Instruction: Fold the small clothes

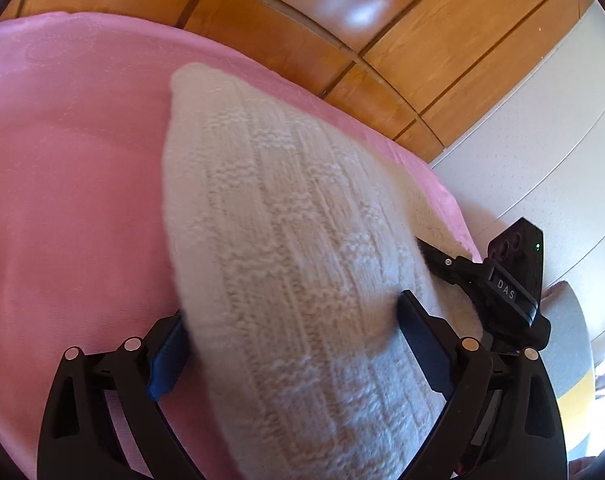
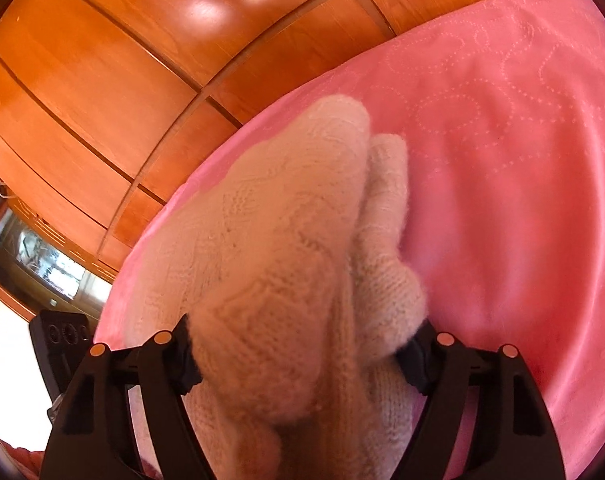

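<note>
Closest in, both grippers have a bite of the same white knit (image 1: 286, 240). The left gripper (image 1: 290, 328) has its jaws partway closed with a thick bunch of the knit wedged between them, so I'd call it clamped on the fabric. Same story for the right gripper (image 2: 302, 348): fuzzy wool is squashed between its jaws and spills over the right pad.

The knit looks like a small chunky sweater or something similar; I can't tell which piece of clothing exactly. It's soft, floppy and light by the look of it, and it drapes rather than holds a shape. The ribbed texture should give plenty of friction, so slipping isn't my worry. Stretching and snagging the loose fuzzy yarn is. I'd grab it at edges or corners, through a doubled layer like here, not pinch a single loop.

Pose-wise, each gripper points forward and a bit down over the blanket (image 2: 502, 160), and the knit runs away from the jaws toward its far end, which lies on or just above the pink surface. In the left view the right gripper (image 1: 502, 288) sits just beside the knit's right edge, so the two hands are close together.

Further back, the blanket ends at a shiny wood panel wall (image 1: 382, 20).
</note>
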`<state>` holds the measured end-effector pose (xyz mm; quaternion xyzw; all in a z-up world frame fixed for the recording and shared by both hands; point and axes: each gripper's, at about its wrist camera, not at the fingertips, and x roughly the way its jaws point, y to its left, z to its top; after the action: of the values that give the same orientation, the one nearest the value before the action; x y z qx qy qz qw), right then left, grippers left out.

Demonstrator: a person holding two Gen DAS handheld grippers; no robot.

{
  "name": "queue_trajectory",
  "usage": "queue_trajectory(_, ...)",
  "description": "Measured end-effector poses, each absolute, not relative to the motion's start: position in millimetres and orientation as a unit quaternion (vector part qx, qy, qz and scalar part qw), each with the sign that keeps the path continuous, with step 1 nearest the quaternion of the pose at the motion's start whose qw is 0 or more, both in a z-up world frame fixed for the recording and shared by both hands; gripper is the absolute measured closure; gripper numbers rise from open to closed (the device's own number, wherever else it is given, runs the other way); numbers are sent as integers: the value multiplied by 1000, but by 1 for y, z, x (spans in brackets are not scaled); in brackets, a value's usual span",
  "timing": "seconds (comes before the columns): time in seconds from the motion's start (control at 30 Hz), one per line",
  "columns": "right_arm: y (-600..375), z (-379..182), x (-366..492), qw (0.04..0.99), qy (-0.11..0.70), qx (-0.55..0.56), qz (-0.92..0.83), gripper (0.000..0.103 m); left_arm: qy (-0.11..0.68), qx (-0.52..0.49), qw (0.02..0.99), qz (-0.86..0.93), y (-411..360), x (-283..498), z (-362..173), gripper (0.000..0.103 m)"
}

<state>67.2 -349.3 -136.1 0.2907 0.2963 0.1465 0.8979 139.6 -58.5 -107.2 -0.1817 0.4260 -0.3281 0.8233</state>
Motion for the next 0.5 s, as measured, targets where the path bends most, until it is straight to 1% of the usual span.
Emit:
queue_trajectory(0.13, -346, -133, 68, 904, 297, 274, 138, 28, 442, -184, 813, -331, -62, 149, -104, 10)
queue_trajectory(0.23, -342, -129, 66, 912, 296, 256, 126, 29, 441, -156, 823, -322, -67, 149, -100, 20)
queue_trajectory(0.3, -336, -125, 64, 919, 294, 236, 118, 32, 428, -130, 836, -317, -70, 143, -93, 28)
queue_trajectory(0.5, -313, -112, 59, 937, 286, 177, 94, 43, 393, -80, 861, -312, -74, 131, -77, 43)
